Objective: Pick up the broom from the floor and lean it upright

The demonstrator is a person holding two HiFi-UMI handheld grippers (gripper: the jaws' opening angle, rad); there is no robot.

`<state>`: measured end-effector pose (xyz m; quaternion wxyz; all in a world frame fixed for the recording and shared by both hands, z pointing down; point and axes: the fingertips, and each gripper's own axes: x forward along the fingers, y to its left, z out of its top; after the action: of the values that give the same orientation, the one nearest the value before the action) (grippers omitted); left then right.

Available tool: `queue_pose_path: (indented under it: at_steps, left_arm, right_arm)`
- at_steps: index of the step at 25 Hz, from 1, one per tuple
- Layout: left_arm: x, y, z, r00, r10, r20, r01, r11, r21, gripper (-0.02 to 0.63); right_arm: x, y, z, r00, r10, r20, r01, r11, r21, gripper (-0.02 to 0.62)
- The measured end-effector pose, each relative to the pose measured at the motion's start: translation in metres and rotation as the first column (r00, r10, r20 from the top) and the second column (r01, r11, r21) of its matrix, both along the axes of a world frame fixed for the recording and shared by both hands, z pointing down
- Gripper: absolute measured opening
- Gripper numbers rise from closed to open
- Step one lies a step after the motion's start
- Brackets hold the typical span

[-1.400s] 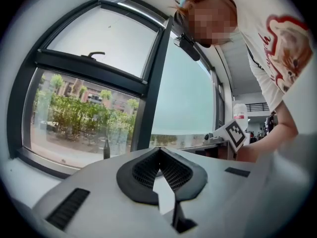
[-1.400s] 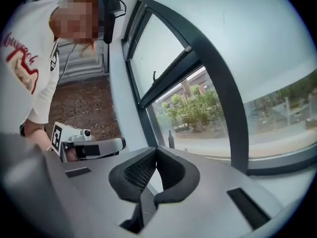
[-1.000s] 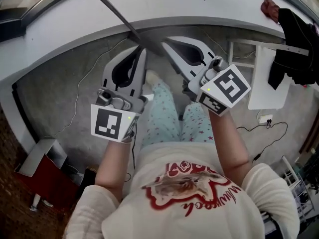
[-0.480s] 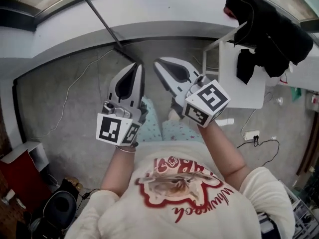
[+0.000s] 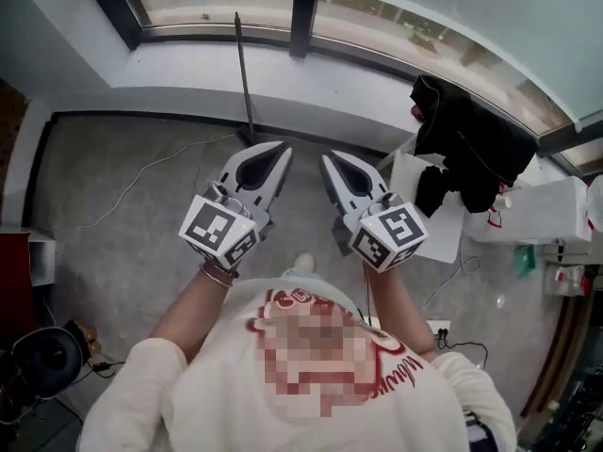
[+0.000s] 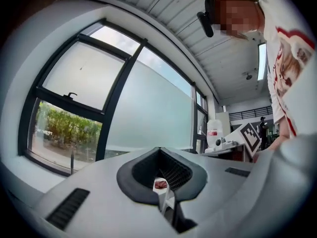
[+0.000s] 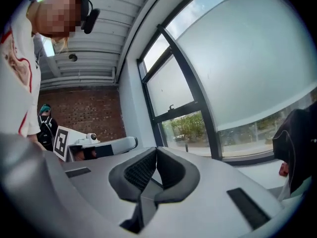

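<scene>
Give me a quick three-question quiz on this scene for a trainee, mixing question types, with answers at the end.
1. True or false: the left gripper is clamped on the broom handle.
2. What does the broom handle lean against? A) the wall under the window B) the person's leg C) a red box
3. What colour is the clothing draped beyond the right gripper?
Key: 1 false, it stands free of both grippers; 2 A; 3 black.
</scene>
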<state>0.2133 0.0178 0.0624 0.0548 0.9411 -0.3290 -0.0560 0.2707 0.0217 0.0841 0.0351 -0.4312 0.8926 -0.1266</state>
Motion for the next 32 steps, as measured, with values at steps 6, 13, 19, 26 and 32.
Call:
queue_pose_path:
  at_steps: [6,13,19,26,32]
  left_arm:
    - [-0.076,0.074,-0.001,0.999,0.035,0.042,-0.035,0.999,0.013,0.017]
    - [-0.225,0.167,0.052,0.995,0.012,0.097,-0.002,0.995,-0.095,0.017]
    - [-0.246,0.225,0.078,0.996,0.062,0.068,-0.049,0.984,-0.174,0.017]
    - [-0.199,0.259,0.055,0.992,0.122,0.019,-0.118,0.984,-0.132,0.017]
    - [-0.144,0.276,0.048,0.982,0.161,-0.096,-0.177,0.966,-0.187,0.017]
  right_arm:
    - [-0.074,0.048,0.001,0.999,0.013,-0.035,-0.013,1.000,-0.003,0.025]
    - [-0.237,0.134,0.022,0.998,-0.031,-0.053,0.030,0.999,-0.020,0.025]
    - [-0.269,0.215,0.052,0.984,-0.085,-0.155,0.073,0.994,-0.081,0.025]
    - [-0.236,0.244,0.032,0.984,-0.053,-0.172,0.047,0.998,-0.037,0.025]
    - [-0.183,0.266,0.020,0.989,-0.014,-0.145,0.015,1.000,0.004,0.025]
